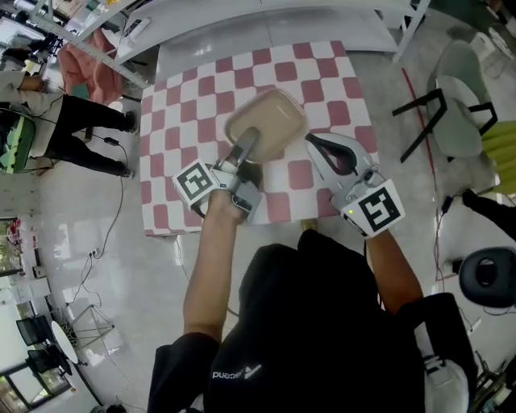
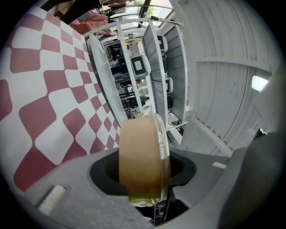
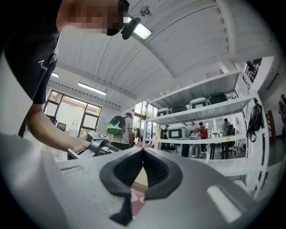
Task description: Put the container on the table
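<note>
A tan rectangular container [image 1: 268,119] with a clear lid hangs over the middle of the red-and-white checked table [image 1: 318,81]. My left gripper [image 1: 247,143] is shut on its near rim. In the left gripper view the container [image 2: 140,156] fills the gap between the jaws of the left gripper [image 2: 144,181], with the checked cloth [image 2: 44,89] beside it. I cannot tell whether it touches the cloth. My right gripper [image 1: 316,143] is just right of the container, over the table's near edge. In its own view the right gripper [image 3: 143,151] is shut with nothing in it.
White shelving [image 1: 266,20] runs along the table's far side, with equipment cases [image 3: 178,130] on it. People stand at the left [image 1: 72,121]. Chairs [image 1: 455,105] stand on the right, and a black stool [image 1: 488,274] near my right side. A cable [image 1: 113,234] trails over the floor.
</note>
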The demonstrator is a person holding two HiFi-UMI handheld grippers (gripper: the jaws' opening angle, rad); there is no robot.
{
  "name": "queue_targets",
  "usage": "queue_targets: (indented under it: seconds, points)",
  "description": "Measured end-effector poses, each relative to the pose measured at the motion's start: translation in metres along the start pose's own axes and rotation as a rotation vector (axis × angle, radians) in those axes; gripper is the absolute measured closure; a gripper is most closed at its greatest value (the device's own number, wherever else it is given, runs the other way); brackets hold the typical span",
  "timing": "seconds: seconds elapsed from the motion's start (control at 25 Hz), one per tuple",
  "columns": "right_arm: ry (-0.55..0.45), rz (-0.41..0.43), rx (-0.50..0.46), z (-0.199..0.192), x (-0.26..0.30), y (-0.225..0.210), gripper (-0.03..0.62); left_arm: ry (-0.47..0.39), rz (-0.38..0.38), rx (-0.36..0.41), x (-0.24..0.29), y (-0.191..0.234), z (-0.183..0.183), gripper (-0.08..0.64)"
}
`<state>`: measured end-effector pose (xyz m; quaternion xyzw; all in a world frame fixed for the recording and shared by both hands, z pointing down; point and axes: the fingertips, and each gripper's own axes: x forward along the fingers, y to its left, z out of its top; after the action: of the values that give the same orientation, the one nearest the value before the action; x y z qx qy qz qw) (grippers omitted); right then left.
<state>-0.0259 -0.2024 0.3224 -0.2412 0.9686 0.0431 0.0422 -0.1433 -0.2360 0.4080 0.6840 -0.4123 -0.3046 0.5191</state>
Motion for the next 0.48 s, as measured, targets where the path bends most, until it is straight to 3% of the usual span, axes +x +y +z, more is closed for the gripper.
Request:
queue_targets:
  seconds: [0.2, 0.48]
  points:
    - [0.011, 0.005, 0.013, -0.011, 0.018, -0.019, 0.59, 0.05, 0.036, -0.006, 0.034, 0.029, 0.011, 0.362]
    - [0.046, -0.05, 0.014, -0.026, 0.035, -0.04, 0.589, 0.149, 0.115, 0.032, 0.071, 0.067, 0.023, 0.362]
